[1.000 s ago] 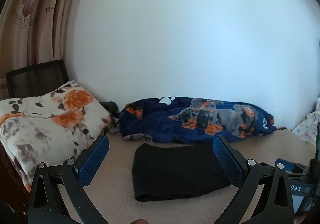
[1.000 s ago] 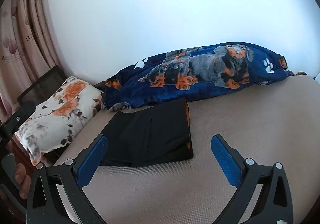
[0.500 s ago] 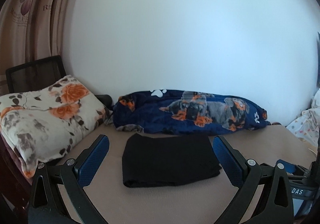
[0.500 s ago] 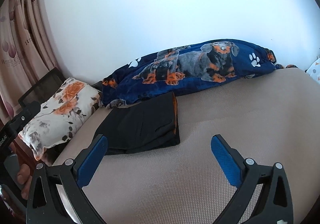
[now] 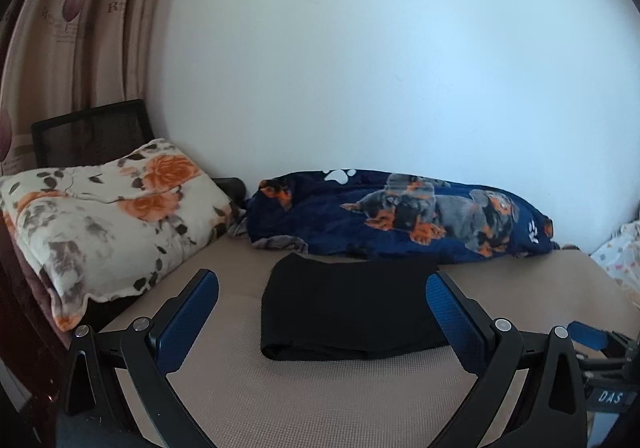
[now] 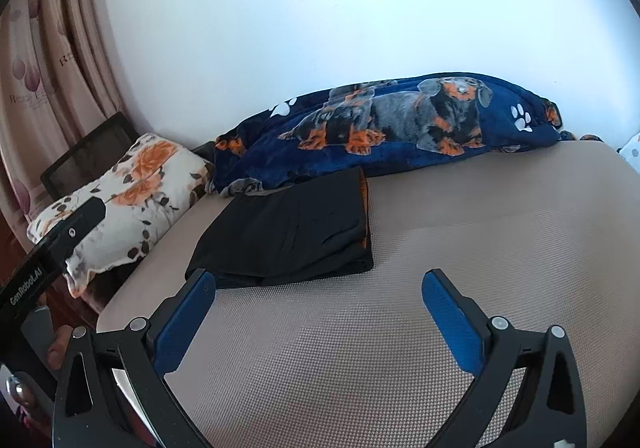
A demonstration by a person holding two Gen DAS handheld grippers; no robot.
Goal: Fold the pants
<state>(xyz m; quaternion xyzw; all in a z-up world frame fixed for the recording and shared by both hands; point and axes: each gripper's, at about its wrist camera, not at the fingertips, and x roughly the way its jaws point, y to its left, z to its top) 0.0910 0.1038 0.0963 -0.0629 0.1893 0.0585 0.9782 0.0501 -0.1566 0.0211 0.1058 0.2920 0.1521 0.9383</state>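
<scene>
We see the pants lying folded into a compact black rectangle on the beige mat, toward its far side, their far edge just beside the blue dog-print blanket that runs along the white wall. In the right wrist view the pants show a thin orange strip along their right edge (a lining or label, we cannot tell which), and the stacked layers are visible at the near edge.

Our left gripper hangs above the mat with its jaws spread wide, the blue pads holding nothing; the pants sit framed between them but farther off, untouched. Our right gripper is likewise spread wide and holding nothing, over bare mat with the pants up and to its left, its left pad overlapping the pants' near corner in the picture, though we cannot tell whether it touches.

To the left lies a floral pillow, cream with orange roses, and behind it a black mesh chair back and a pinkish curtain. A part of the left device (lettered "GenRobot.AI") crosses the left edge of the right wrist view.
</scene>
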